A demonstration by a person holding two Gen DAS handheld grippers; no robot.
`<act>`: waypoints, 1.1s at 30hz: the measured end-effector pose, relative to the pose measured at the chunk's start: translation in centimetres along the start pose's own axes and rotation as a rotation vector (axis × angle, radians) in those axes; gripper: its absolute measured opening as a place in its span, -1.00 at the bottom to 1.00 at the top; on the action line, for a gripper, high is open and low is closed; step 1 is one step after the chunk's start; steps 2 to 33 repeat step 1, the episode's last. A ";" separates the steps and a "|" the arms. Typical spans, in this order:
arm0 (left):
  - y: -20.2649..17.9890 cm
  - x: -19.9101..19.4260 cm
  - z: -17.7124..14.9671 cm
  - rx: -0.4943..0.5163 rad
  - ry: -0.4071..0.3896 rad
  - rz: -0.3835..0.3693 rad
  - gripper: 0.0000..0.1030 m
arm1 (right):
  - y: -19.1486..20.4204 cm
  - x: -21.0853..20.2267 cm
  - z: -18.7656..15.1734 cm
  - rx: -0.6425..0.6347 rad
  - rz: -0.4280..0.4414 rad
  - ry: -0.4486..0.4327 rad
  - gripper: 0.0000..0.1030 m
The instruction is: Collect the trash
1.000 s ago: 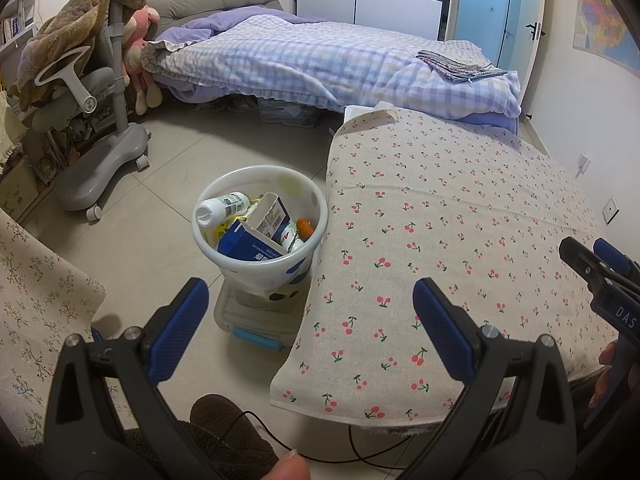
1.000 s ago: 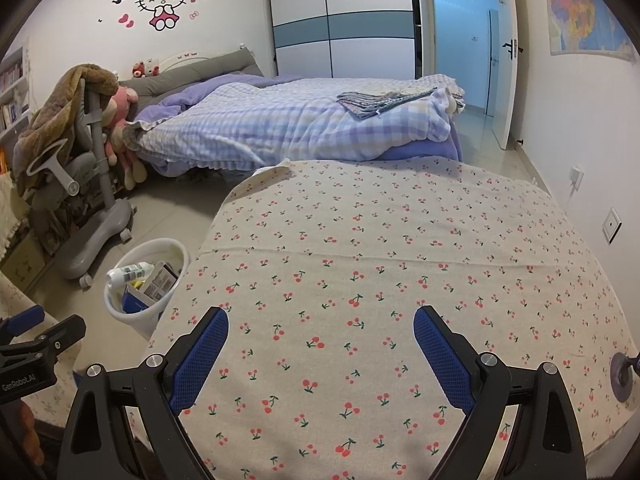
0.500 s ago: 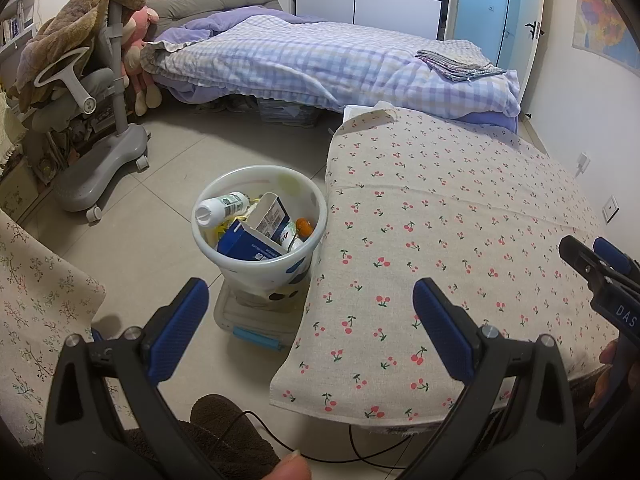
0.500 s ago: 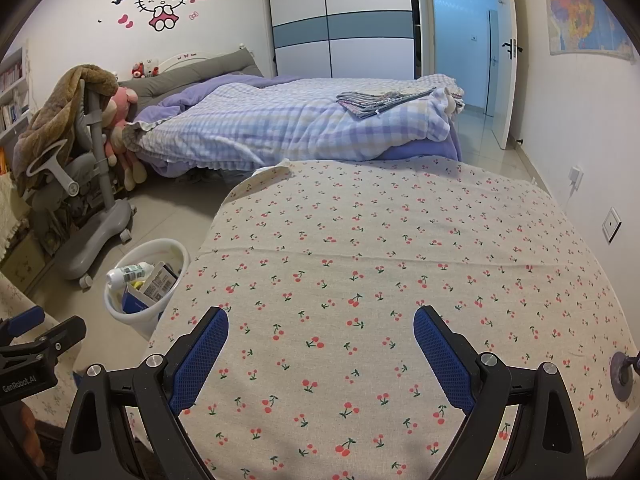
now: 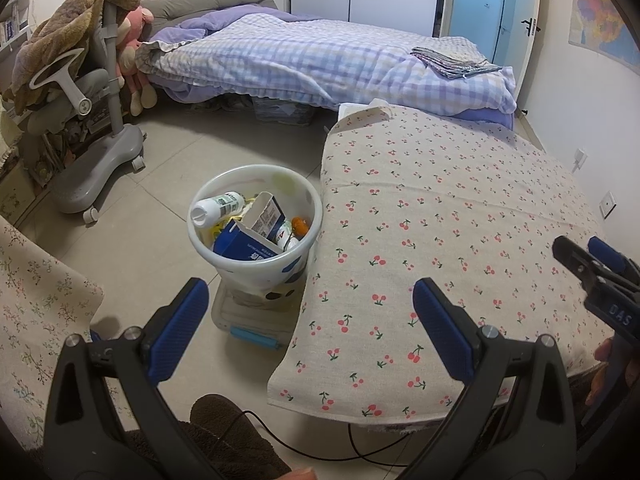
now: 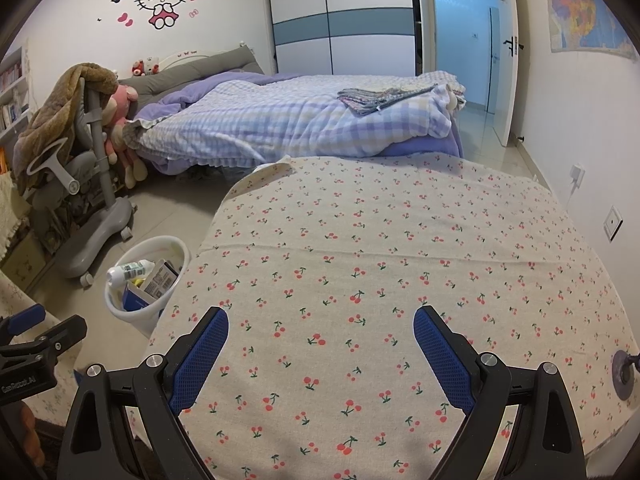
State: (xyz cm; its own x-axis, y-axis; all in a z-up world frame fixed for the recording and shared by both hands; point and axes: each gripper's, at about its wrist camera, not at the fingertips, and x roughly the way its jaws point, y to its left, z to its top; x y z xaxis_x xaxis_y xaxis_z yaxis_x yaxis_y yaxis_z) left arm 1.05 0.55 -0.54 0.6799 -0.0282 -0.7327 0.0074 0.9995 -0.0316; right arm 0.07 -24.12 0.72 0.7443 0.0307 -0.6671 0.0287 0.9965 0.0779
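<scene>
Starting at the left, we see a grey rolling chair [image 5: 80,120] draped with a brown fleece blanket, parked away from the work. Next comes the white round plastic waste bin [image 5: 256,256] on the floor, set on a clear lidded box and touching the bench's left edge, presumably so trash can be dropped straight off the edge. It already holds a white bottle [image 5: 218,208], a blue carton [image 5: 244,244] and other packaging. Our left hand-held gripper [image 5: 308,320] hangs over the gap between bin and bench, jaws spread wide and empty. The bench under its cherry-print cloth [image 6: 400,264] shows no trash (only a small grey disc at its far right edge). The right hand-held gripper [image 6: 320,352] hovers above it, equally wide apart, gripping nothing. We judge the collecting essentially finished.
</scene>
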 end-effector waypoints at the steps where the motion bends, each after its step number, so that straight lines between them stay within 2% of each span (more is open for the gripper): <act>1: 0.3 -0.2 0.4 -0.003 -0.003 0.001 0.97 | -0.3 0.5 0.3 0.003 -0.007 0.015 1.00; 33: 0.3 -0.2 0.4 -0.003 -0.003 0.001 0.97 | -0.3 0.5 0.3 0.003 -0.007 0.015 1.00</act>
